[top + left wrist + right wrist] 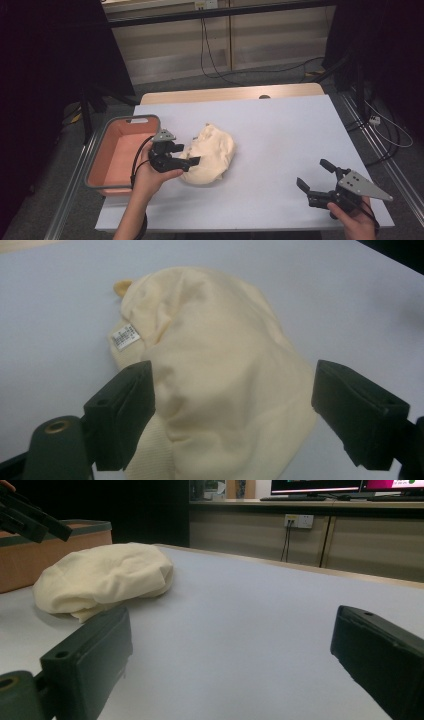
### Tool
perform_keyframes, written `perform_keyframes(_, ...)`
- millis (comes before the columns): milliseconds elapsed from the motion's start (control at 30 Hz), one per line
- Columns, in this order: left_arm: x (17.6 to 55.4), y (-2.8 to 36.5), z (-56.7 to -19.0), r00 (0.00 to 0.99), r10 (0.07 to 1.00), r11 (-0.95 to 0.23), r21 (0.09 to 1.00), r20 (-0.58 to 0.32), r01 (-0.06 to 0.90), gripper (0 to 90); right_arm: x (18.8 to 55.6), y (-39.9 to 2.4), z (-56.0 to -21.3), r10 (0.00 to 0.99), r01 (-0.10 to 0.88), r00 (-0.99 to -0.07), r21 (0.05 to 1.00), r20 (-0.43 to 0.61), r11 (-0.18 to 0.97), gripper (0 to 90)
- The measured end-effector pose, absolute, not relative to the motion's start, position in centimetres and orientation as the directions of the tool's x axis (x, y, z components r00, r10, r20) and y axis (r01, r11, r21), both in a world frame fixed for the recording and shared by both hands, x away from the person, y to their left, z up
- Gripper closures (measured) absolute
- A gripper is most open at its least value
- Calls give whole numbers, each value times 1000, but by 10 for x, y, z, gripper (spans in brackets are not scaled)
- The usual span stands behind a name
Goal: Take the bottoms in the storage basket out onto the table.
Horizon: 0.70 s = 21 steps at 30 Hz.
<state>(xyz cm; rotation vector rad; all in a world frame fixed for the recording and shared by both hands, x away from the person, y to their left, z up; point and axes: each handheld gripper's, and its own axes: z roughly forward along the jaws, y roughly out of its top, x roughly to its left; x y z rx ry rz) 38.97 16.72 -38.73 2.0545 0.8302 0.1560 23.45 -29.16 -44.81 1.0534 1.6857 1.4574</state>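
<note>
From the high view, the left claw [192, 161] is held wide open at the near-left edge of the cream cloth [210, 152], which lies bunched on the tabletop [290, 135] just beside the pink bin [117, 152]. Nothing is gripped yet. The right claw [314, 175] is kept open and empty, well apart at the near right.

In the left gripper view, the cloth [220, 375] is seen between the spread jaws, label [125, 336] showing. Only a loose top fold may be pinched, so the bundle could sag, unroll or slip out.

In the right gripper view, the cloth [105, 580] is seen before the bin [30, 560]; its raised wall may snag trailing fabric.
</note>
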Motion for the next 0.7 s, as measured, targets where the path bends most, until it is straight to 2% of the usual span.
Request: perform_keyframes(700,375,188,-389,765,613,-351,800,-196,486,165,234,-291,-448,890,149,-456,987,19,55,31)
